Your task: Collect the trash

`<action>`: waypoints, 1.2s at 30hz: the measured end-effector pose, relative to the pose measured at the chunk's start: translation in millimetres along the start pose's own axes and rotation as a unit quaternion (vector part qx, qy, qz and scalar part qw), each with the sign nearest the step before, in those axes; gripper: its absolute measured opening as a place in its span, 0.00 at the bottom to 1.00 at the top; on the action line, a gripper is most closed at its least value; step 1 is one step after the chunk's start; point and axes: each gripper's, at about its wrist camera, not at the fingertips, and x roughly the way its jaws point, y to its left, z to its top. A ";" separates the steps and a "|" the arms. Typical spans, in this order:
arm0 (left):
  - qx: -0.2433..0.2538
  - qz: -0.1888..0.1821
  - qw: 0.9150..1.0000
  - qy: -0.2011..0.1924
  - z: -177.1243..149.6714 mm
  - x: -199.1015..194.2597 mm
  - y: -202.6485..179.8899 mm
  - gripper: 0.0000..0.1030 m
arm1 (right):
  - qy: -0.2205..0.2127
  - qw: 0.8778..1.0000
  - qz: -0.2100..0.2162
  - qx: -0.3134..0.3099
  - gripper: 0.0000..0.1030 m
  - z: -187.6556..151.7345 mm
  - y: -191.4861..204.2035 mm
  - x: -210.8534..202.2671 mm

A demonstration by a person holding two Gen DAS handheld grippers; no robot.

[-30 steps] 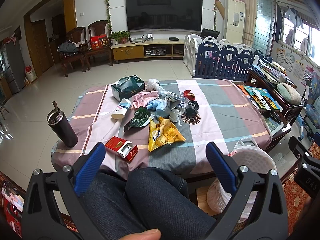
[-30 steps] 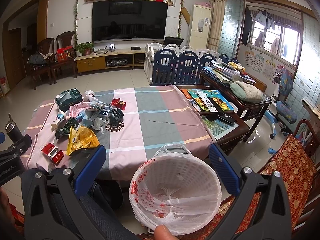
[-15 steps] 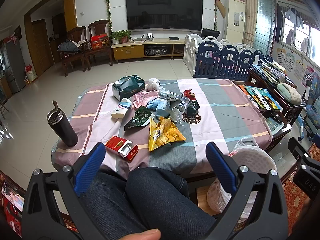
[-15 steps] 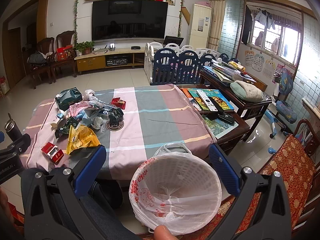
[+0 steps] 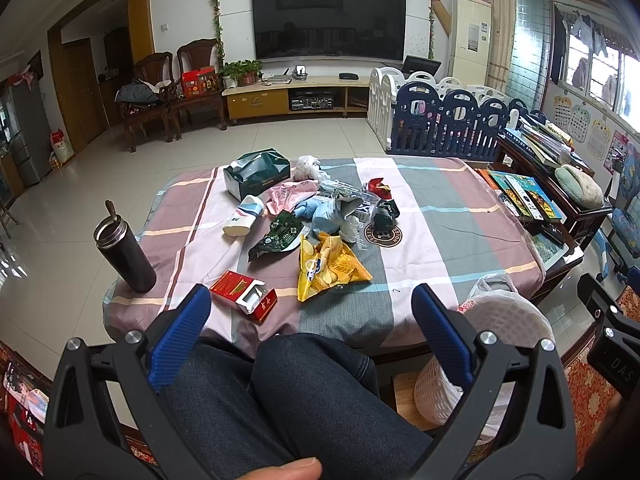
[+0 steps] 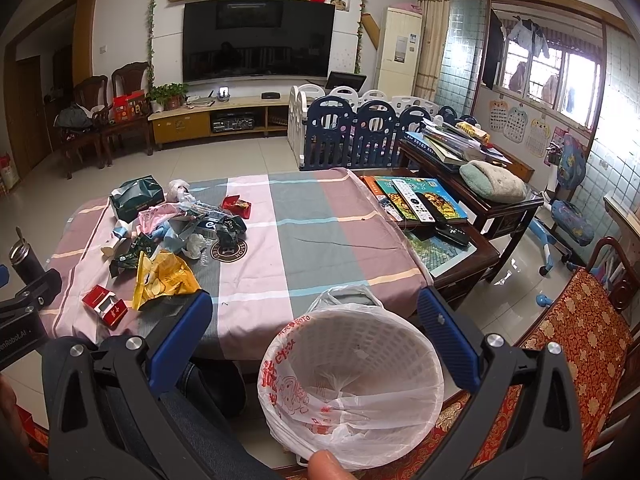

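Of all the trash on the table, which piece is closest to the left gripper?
The open red cigarette pack, at the table's near edge just beyond the left gripper. The yellow chip bag lies a little farther in; the other wrappers are piled beyond.

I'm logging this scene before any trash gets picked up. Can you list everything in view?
striped pink-grey tablecloth: 1, covers the table
yellow crumpled chip bag: 1, near edge, centre
red opened cigarette box: 1, near edge, left of chip bag
dark green snack wrapper: 1, behind chip bag
dark green tissue box: 1, far left
white-blue paper cup: 1, on its side, in front of tissue box
small red wrapper: 1, far centre
dark steel flask: 1, left corner
white lined plastic basket: 1, on the floor, right of table; empty
left gripper: blue fingers open, empty
right gripper: blue fingers open, above basket
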 end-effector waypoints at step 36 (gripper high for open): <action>-0.107 0.047 0.993 0.014 -6.0 28.8 82.0 0.94 | 0.059 0.998 0.021 -0.002 0.87 -1.1 -13.3 44.4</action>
